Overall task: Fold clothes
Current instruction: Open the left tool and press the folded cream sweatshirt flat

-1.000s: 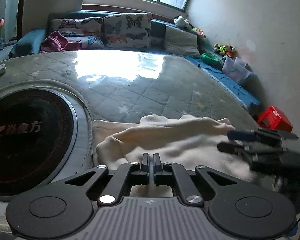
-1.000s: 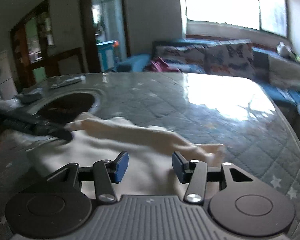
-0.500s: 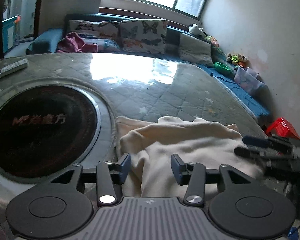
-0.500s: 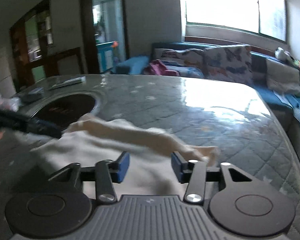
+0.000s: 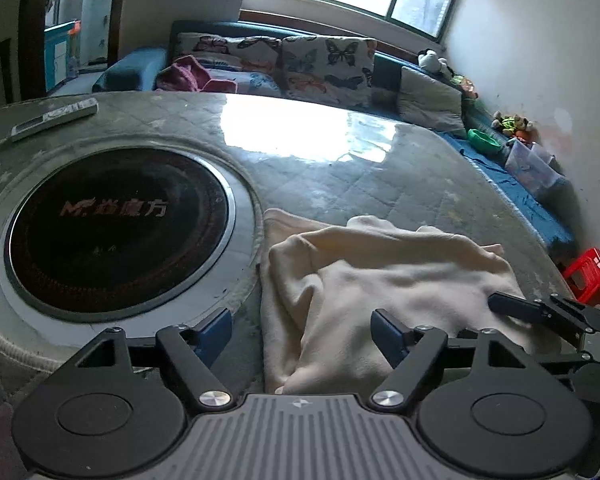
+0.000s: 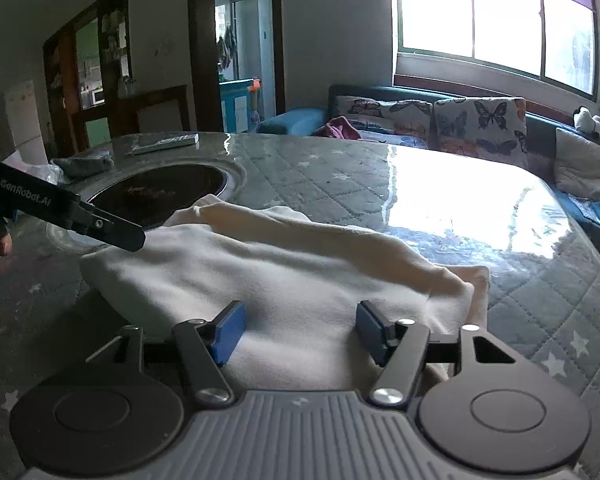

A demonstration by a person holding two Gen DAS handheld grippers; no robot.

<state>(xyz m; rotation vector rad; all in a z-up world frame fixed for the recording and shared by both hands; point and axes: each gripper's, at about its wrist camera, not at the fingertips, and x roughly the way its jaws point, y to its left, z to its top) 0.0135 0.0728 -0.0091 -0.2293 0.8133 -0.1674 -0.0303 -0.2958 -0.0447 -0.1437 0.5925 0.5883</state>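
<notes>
A cream garment point(image 5: 380, 280) lies partly folded on the quilted table cover point(image 5: 340, 176), a long fold running along its far side; it also shows in the right wrist view point(image 6: 284, 280). My left gripper point(image 5: 302, 334) is open and empty above the garment's left near edge. My right gripper point(image 6: 298, 332) is open and empty above the garment's near part. The right gripper's fingers point(image 5: 540, 312) show at the right edge of the left wrist view, over the garment's right end. The left gripper's finger point(image 6: 112, 232) shows at the left of the right wrist view.
A round black induction hob point(image 5: 120, 224) is set into the table left of the garment. A remote point(image 5: 56, 118) lies at the far left. A sofa with butterfly cushions point(image 5: 324, 68) runs behind the table. A red stool point(image 5: 592, 280) stands on the right.
My left gripper was shut one second ago and has opened wide, letting the garment lie. It has pulled back to the left. The right gripper stays open and has moved little.
</notes>
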